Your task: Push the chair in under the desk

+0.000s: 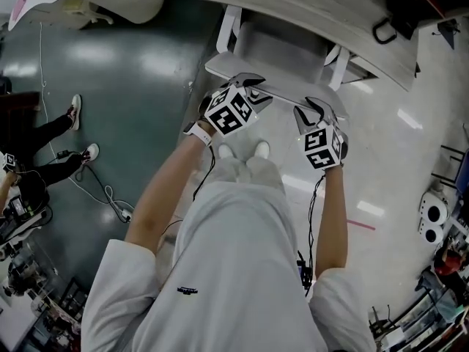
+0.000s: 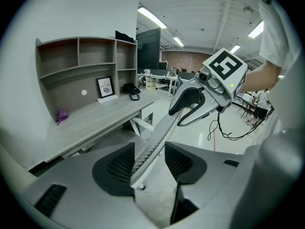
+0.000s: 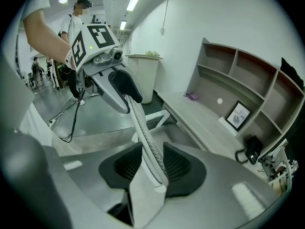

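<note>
A white mesh-backed chair point(image 1: 282, 50) stands in front of the grey desk point(image 1: 315, 17), its seat partly under the desktop. The top rim of the chair back point(image 1: 282, 96) runs between both grippers. My left gripper point(image 1: 253, 88) straddles the rim's left end; in the left gripper view the chair back point(image 2: 157, 140) lies against the left pad, with a gap to the right pad, so this left gripper point(image 2: 148, 163) is open. My right gripper point(image 1: 316, 112) is at the rim's right end. In the right gripper view both pads of the right gripper point(image 3: 151, 163) press on the chair back point(image 3: 143, 128).
Desk shelves hold a framed picture point(image 2: 105, 87), a purple item point(image 2: 62, 116) and a black object point(image 2: 131, 88). A white bin point(image 3: 140, 78) stands past the desk's end. Cables point(image 1: 102, 193) and another person's legs point(image 1: 51, 134) lie to the left on the dark floor.
</note>
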`<state>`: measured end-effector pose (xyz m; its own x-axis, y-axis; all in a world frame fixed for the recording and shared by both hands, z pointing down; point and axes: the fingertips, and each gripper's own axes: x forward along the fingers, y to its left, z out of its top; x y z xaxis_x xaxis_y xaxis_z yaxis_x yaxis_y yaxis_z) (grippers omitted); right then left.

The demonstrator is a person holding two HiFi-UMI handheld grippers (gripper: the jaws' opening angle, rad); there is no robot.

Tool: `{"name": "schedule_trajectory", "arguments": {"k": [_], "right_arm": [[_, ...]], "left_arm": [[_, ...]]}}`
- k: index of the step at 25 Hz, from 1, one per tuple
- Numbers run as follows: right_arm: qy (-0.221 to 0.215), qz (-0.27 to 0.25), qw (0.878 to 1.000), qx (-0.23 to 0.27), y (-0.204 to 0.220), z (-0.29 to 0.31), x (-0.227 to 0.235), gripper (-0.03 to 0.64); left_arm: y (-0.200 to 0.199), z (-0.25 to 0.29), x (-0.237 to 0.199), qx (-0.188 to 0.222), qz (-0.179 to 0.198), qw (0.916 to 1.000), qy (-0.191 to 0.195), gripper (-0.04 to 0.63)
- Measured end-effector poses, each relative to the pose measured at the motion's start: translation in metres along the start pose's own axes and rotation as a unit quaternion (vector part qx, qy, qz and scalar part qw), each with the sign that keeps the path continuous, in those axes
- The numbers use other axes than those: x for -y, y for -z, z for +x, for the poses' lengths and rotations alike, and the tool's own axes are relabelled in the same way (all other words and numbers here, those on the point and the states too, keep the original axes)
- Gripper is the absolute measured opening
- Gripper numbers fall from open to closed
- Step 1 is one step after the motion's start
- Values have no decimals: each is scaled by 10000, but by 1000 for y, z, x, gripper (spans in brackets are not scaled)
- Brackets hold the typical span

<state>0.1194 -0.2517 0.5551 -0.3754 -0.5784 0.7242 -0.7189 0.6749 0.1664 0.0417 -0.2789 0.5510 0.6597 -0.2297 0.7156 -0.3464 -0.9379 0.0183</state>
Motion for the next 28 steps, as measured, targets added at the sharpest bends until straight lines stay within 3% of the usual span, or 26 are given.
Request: {"name": "schedule_trajectory", "arguments": {"k": [28], "right_arm": [[157, -88, 9997, 165, -40, 63, 133, 152]], "left_arm": [[-72, 62, -117, 199, 205, 9994, -196, 199]]}}
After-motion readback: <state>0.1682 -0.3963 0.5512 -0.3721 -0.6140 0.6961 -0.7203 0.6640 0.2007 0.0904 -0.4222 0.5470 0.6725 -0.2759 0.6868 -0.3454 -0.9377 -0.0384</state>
